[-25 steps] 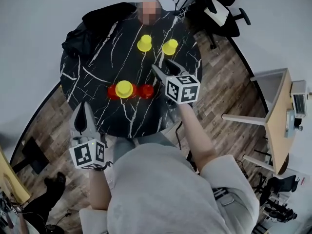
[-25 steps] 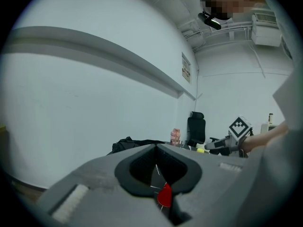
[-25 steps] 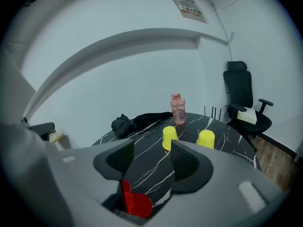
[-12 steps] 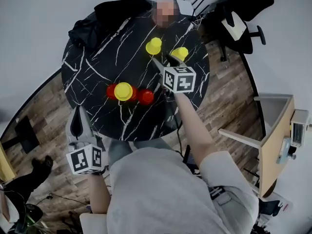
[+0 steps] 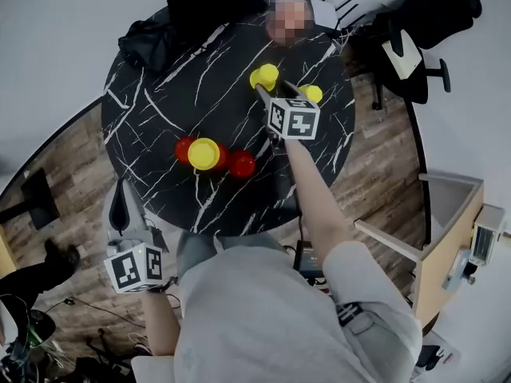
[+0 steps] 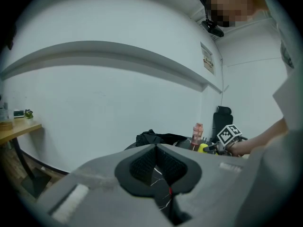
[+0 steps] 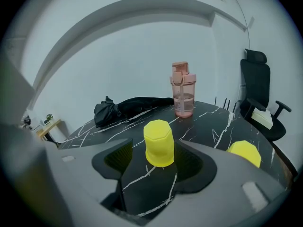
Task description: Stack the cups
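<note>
Two upside-down yellow cups (image 5: pixel 264 76) (image 5: pixel 311 94) stand at the far side of the black marble table (image 5: pixel 176 94). My right gripper (image 5: pixel 271 92) reaches to the nearer-left one. In the right gripper view this yellow cup (image 7: pixel 158 142) stands between the jaws, which are opening and do not touch it; the other yellow cup (image 7: pixel 244 152) is at the right. Mid-table, a yellow cup (image 5: pixel 204 153) sits raised between red cups (image 5: pixel 185 148) (image 5: pixel 242 163). My left gripper (image 5: pixel 124 202) hangs shut and empty off the table's near-left edge; its view shows the shut left gripper (image 6: pixel 156 167).
A pink bottle (image 7: pixel 182 96) and a black garment (image 7: pixel 128 107) lie at the table's far edge. A black office chair (image 7: pixel 258 108) stands beyond the table at the right. A wooden desk (image 5: pixel 455 230) is on the floor at the right.
My right gripper has moved away from me across the table, up to the far yellow cup. The left gripper has stayed low by the table edge.
</note>
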`<state>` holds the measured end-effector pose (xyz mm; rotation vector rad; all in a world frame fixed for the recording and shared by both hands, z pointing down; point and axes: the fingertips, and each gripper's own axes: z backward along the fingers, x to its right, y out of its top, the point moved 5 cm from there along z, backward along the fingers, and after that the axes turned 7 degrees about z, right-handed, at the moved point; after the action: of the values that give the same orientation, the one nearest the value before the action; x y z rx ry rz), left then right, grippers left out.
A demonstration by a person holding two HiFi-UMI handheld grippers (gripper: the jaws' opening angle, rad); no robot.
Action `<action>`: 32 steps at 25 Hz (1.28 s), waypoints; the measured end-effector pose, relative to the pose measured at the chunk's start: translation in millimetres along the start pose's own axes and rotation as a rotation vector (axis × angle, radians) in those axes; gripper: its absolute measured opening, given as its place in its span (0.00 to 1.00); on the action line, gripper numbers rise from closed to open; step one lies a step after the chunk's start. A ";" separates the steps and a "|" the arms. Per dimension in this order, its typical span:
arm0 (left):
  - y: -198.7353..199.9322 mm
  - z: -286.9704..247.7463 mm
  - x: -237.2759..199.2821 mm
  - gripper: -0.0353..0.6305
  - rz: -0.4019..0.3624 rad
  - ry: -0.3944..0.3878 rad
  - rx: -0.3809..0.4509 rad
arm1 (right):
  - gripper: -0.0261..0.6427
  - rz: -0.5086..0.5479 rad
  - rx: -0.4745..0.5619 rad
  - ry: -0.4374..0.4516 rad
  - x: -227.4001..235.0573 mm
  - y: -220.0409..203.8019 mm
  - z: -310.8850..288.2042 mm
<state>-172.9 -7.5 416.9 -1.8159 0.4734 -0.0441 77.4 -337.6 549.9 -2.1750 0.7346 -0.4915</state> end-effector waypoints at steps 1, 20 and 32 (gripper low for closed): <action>0.3 0.7 -1.3 0.06 -0.001 0.009 0.000 | 0.44 0.001 -0.001 -0.001 1.1 0.2 -3.9; 14.3 -5.7 -2.1 0.06 -0.020 -0.054 0.028 | 0.33 0.010 0.093 0.007 -25.6 5.9 44.2; 27.9 -11.4 17.1 0.06 -0.051 -0.272 0.043 | 0.33 -0.039 0.215 0.021 -83.7 7.9 140.0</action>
<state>-168.6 -29.9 390.8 -1.7591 0.2313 0.1551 88.6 -211.2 447.1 -1.9894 0.6219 -0.5871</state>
